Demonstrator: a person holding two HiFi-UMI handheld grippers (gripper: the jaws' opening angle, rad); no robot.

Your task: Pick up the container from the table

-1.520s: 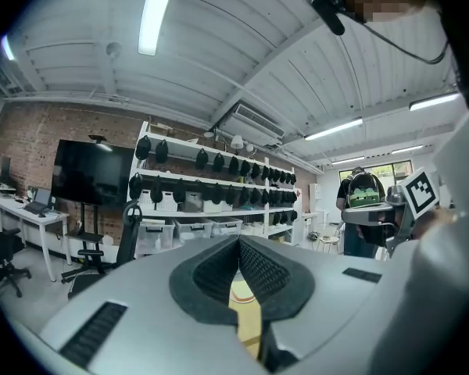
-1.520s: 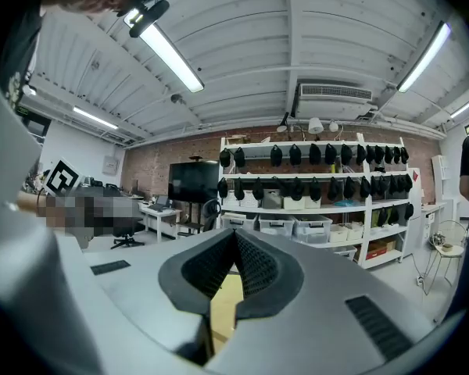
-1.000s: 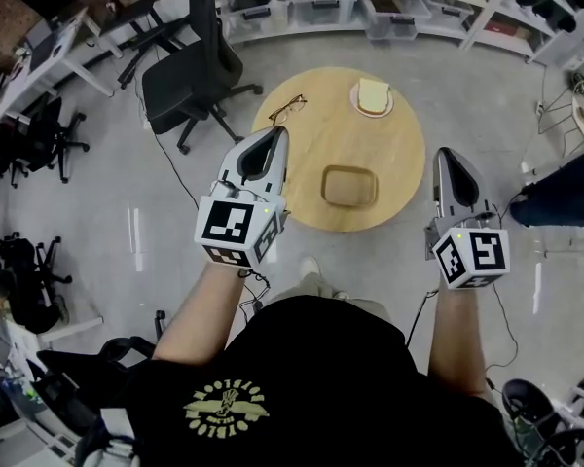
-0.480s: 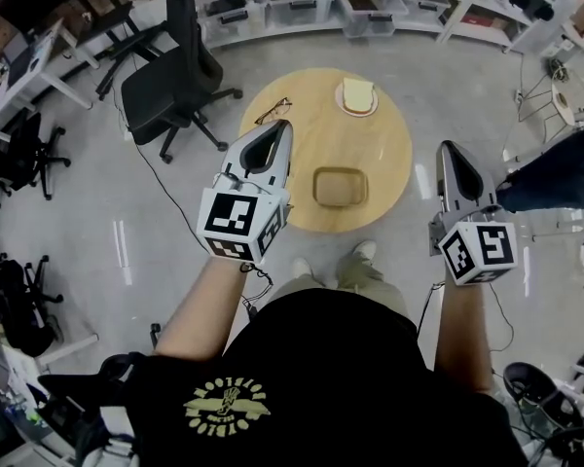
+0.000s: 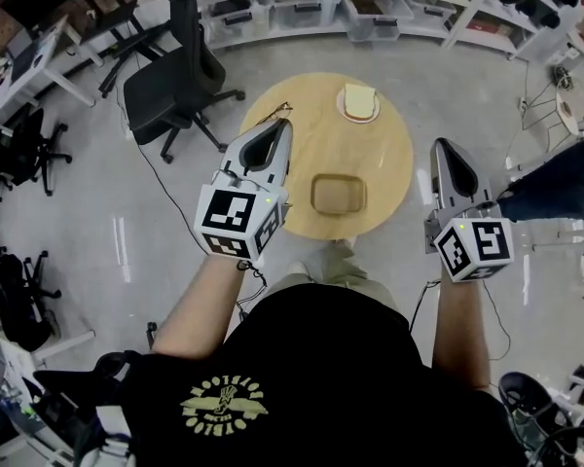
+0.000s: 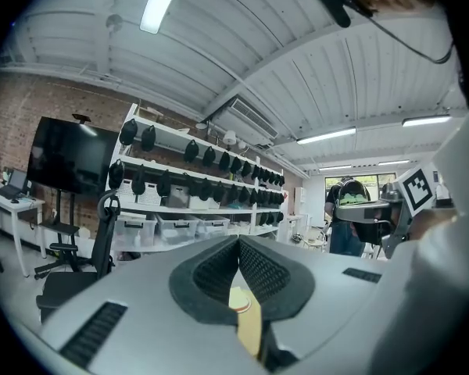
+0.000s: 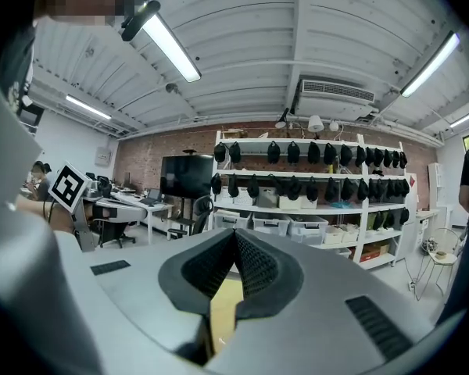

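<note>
Left tool point(image 5: 284, 126) and right tool point(image 5: 441, 148), jaws together, empty; glasses point(image 5: 275, 113) partly behind left tool; container point(image 5: 338, 194) unobscured.

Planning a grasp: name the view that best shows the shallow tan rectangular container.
Head view: the shallow tan rectangular container lies whole and uncovered on the round wooden table, seen from above. Both gripper views show a sliver of tabletop but no container.
</note>
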